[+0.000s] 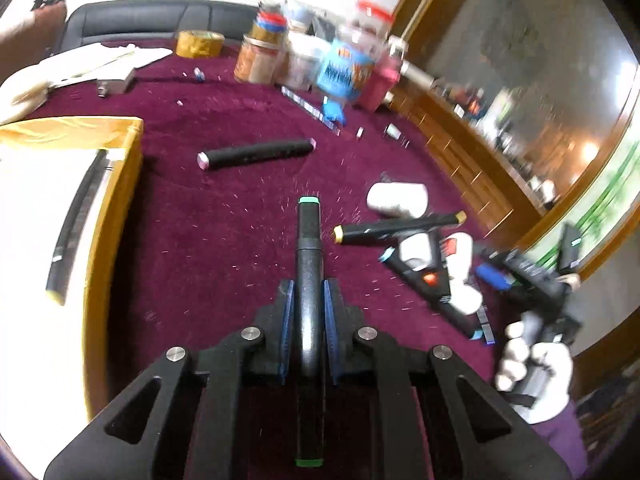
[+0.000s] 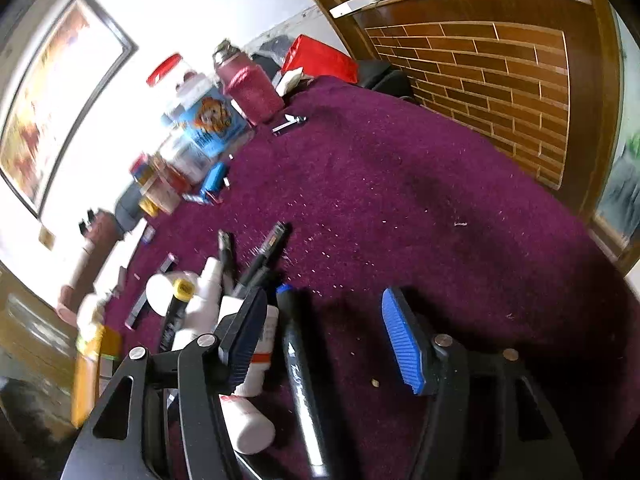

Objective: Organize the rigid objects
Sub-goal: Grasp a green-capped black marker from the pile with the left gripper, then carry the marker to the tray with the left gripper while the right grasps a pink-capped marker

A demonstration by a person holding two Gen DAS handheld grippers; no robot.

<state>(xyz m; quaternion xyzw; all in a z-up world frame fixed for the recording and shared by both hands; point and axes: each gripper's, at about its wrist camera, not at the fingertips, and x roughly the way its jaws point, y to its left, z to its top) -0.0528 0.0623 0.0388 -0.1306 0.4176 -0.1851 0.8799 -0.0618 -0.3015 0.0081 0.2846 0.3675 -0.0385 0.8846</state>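
Observation:
My left gripper (image 1: pixel 308 300) is shut on a black marker with green ends (image 1: pixel 307 240), which runs straight out between the blue pads above the purple cloth (image 1: pixel 224 216). A yellow-edged box (image 1: pixel 116 184) at the left holds another black marker (image 1: pixel 76 220). Loose on the cloth lie a pink-ended marker (image 1: pixel 256 154) and a yellow-ended marker (image 1: pixel 400 228). My right gripper (image 2: pixel 324 340) stands open over a blue-tipped black marker (image 2: pixel 300 368) that lies between its fingers, untouched. A white bottle (image 2: pixel 256 364) lies by its left finger.
Jars and a pink bottle (image 1: pixel 380 80) crowd the back of the table, with a yellow tape roll (image 1: pixel 200 44) beside them. A white roll (image 1: pixel 396 200), a spray bottle (image 2: pixel 208 288) and more markers (image 2: pixel 272 240) lie nearby. A gloved hand (image 1: pixel 532 368) holds the right gripper.

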